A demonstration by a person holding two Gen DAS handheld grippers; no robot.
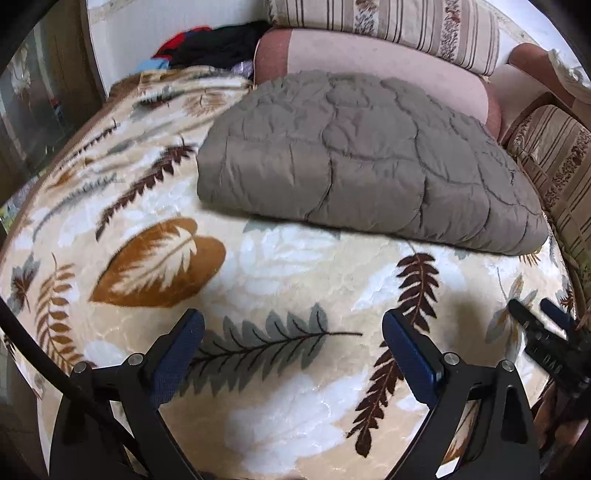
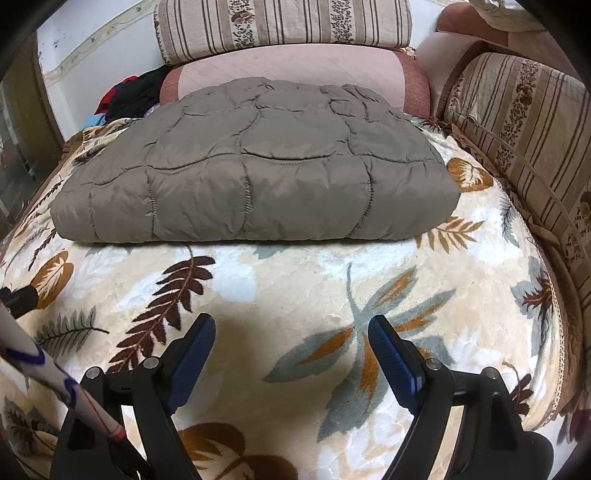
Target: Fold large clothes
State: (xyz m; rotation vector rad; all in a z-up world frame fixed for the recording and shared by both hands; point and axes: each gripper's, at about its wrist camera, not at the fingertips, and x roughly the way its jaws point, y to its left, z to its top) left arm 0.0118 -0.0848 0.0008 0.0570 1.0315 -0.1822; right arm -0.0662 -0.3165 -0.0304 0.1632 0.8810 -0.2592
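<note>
A grey-brown quilted padded garment [image 1: 354, 158] lies folded into a thick rectangle on the leaf-patterned blanket [image 1: 258, 273]; it also shows in the right wrist view [image 2: 258, 173]. My left gripper [image 1: 293, 325] is open and empty, hovering over the blanket in front of the garment's near edge. My right gripper [image 2: 291, 328] is open and empty, also short of the near edge, and shows at the right edge of the left wrist view [image 1: 535, 314].
The blanket [image 2: 295, 280] covers a sofa seat. Striped floral cushions [image 2: 284, 26] stand behind and to the right [image 2: 528, 140]. A pink cushion [image 2: 295, 70] lies behind the garment. A pile of dark and red clothes [image 1: 214, 44] sits at the back left.
</note>
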